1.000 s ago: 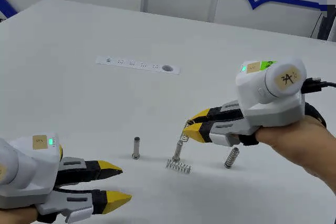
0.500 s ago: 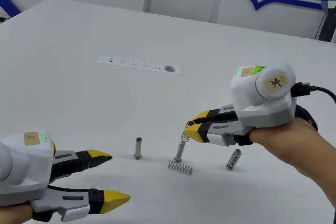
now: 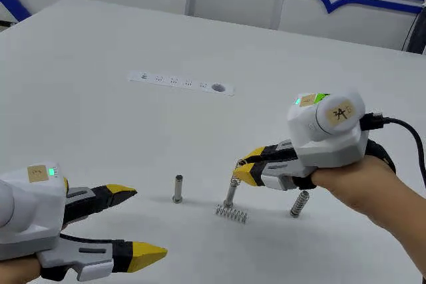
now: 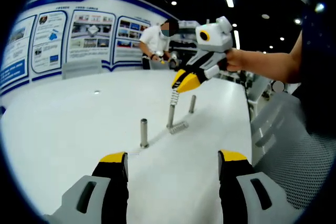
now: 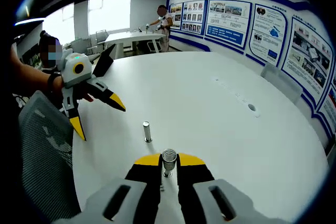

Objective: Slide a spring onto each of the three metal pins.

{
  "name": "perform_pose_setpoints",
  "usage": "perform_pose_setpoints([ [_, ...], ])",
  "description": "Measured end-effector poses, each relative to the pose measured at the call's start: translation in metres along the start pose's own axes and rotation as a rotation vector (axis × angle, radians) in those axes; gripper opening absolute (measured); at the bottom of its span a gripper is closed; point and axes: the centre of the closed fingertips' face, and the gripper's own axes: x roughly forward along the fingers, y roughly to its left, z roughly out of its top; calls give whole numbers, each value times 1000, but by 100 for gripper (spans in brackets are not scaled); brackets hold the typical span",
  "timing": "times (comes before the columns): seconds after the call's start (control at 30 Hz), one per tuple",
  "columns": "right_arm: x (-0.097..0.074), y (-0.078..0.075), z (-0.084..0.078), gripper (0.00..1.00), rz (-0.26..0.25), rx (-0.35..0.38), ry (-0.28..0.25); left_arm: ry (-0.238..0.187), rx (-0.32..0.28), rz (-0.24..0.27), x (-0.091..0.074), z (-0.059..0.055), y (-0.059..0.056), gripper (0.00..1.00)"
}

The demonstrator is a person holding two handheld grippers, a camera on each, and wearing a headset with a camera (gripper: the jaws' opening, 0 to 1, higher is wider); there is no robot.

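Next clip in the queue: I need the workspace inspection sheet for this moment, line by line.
Surface: white table, no spills seen.
Job's things: left pin bare; middle pin with the held spring at its top; right pin wearing the fitted spring; loose spring lying flat by the middle pin's base.
Clutter: nothing seen.
Grippers: left tongs open, apart from the pins; right tongs shut on the held spring.
Cables: black cable leaving the right tongs' housing.
Surroundings: power strip set in the table; chair at the far edge; wall posters.
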Motion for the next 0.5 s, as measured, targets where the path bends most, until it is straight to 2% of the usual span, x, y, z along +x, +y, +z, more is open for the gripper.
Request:
perform_pose_setpoints([
  [0.5, 12, -1, -11, 12, 8, 19, 15, 5, -7, 0, 0, -3, 0, 70],
])
